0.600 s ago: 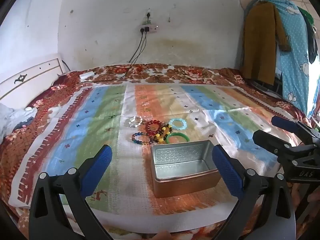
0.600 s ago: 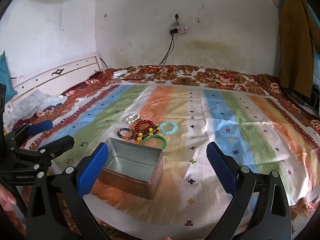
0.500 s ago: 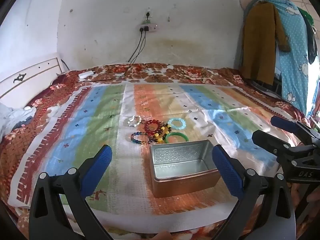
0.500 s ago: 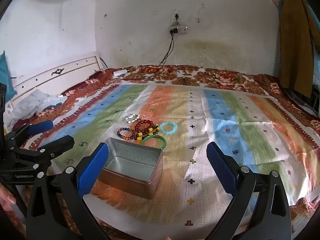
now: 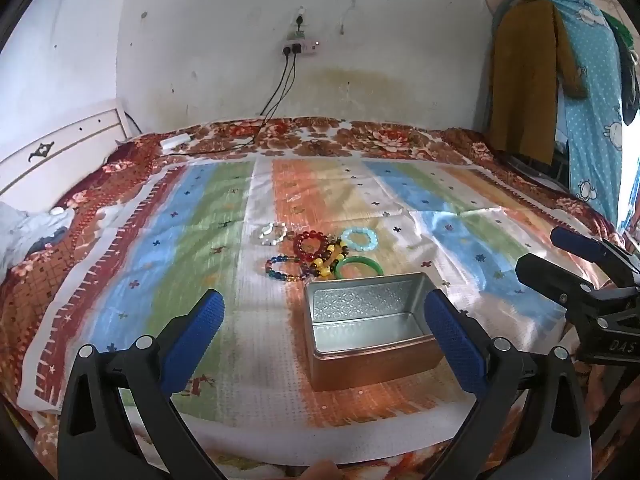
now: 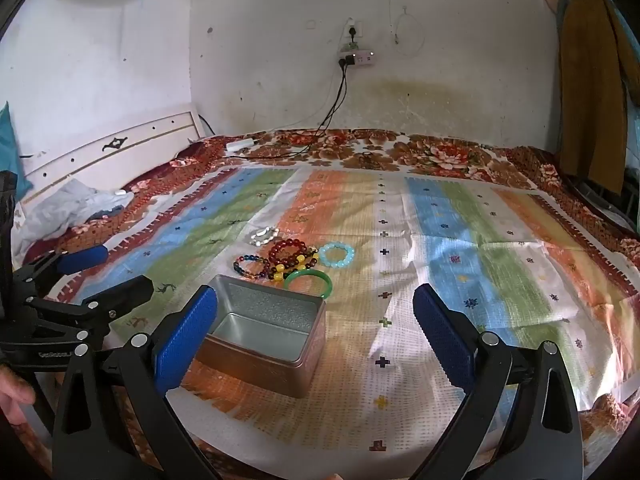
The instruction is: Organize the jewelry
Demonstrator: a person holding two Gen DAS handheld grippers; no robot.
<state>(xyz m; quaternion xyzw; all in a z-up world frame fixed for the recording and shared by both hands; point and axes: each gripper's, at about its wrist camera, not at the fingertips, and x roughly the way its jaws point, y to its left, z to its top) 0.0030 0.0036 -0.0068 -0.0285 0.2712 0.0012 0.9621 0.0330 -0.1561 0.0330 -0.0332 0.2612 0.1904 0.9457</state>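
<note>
An open, empty metal tin (image 5: 370, 330) (image 6: 264, 326) sits on the striped cloth near the bed's front edge. Just behind it lie several bracelets: a green bangle (image 5: 359, 267) (image 6: 309, 281), a light blue bead bracelet (image 5: 359, 239) (image 6: 337, 254), a red bead bracelet (image 5: 311, 241) (image 6: 287, 251), a multicoloured one (image 5: 285, 269) (image 6: 251, 265), a yellow-and-brown one (image 5: 326, 261) and a white one (image 5: 273, 233) (image 6: 264, 235). My left gripper (image 5: 323, 332) is open and empty in front of the tin. My right gripper (image 6: 316, 330) is open and empty, to the tin's right.
The striped cloth (image 5: 460, 216) covers a floral bedspread (image 6: 440, 156). A white headboard (image 5: 60, 152) and crumpled clothes (image 6: 76, 204) are at the left. A charger and cables (image 5: 176, 140) lie at the back. Clothes hang at the right (image 5: 524, 80).
The left wrist view has shifted slightly, so the tin and bracelets sit a little further left. The right gripper has not visibly moved.
</note>
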